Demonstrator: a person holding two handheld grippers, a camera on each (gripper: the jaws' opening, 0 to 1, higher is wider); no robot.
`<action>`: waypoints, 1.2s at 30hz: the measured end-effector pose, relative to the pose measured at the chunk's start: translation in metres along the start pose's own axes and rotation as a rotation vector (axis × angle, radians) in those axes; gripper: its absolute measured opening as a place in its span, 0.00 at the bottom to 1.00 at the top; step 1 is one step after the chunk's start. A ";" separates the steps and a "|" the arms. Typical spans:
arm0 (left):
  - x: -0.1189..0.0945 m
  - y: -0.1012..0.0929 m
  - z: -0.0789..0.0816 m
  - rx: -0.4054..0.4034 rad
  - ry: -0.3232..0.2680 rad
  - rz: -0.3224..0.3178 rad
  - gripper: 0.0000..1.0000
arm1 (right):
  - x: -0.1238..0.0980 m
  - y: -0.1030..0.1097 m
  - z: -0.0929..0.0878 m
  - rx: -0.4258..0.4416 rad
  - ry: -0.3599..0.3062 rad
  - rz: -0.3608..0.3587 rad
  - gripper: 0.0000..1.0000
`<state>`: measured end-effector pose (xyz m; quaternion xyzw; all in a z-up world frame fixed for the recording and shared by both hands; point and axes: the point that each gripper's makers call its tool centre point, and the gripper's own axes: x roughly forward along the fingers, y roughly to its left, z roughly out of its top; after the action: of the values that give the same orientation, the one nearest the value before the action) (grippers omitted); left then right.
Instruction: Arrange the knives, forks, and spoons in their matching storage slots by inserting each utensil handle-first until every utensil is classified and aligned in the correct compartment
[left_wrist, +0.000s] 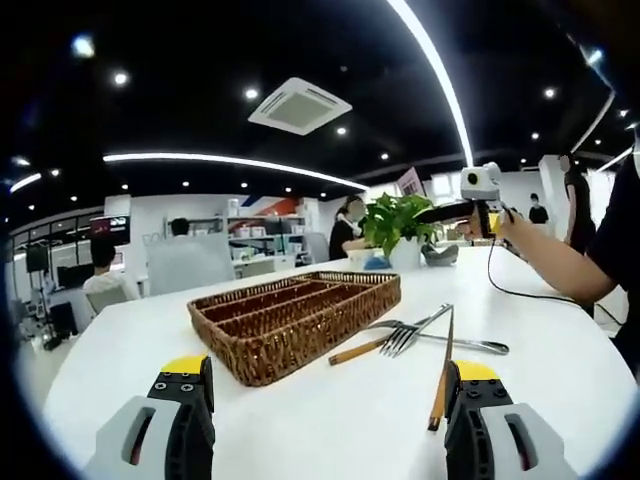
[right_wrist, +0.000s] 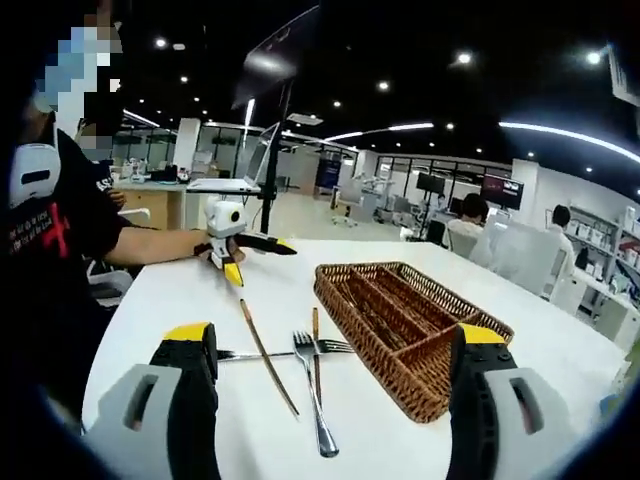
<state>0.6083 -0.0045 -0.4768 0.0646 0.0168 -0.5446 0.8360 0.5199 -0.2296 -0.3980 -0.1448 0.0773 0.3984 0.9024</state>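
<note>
Jaws of both grippers wide open, empty; steel forks (left_wrist: 420, 330) beside brown wicker tray (left_wrist: 300, 320), nearer right gripper (right_wrist: 325, 400), lengthwise to it

Left gripper view: wicker cutlery tray (left_wrist: 295, 318) on the table (left_wrist: 330, 420), at 11 o'clock from view centre-bottom. Forks (left_wrist: 405, 338) and wooden-handled utensils (left_wrist: 440, 385) lie crossed on the table at 3 o'clock of the tray. Potted plant (left_wrist: 398, 228) behind, at 1 o'clock.

we see a white table (left_wrist: 300, 420) carrying a wicker tray (left_wrist: 295, 320) mid-top, crossed utensils (left_wrist: 425, 340) beside it, a potted plant (left_wrist: 400, 235) near the far edge.
</note>
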 end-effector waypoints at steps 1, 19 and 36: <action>0.000 0.001 0.000 -0.001 -0.001 0.002 1.00 | 0.001 0.000 -0.002 -0.002 0.000 -0.003 1.00; -0.002 0.002 0.002 0.027 0.001 0.011 1.00 | 0.025 -0.010 -0.041 0.032 0.035 -0.054 0.91; -0.001 -0.003 0.002 0.024 0.000 -0.007 1.00 | 0.078 0.001 -0.072 0.003 0.107 -0.015 0.76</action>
<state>0.6055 -0.0052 -0.4752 0.0745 0.0106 -0.5476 0.8333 0.5696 -0.1978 -0.4863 -0.1650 0.1251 0.3829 0.9003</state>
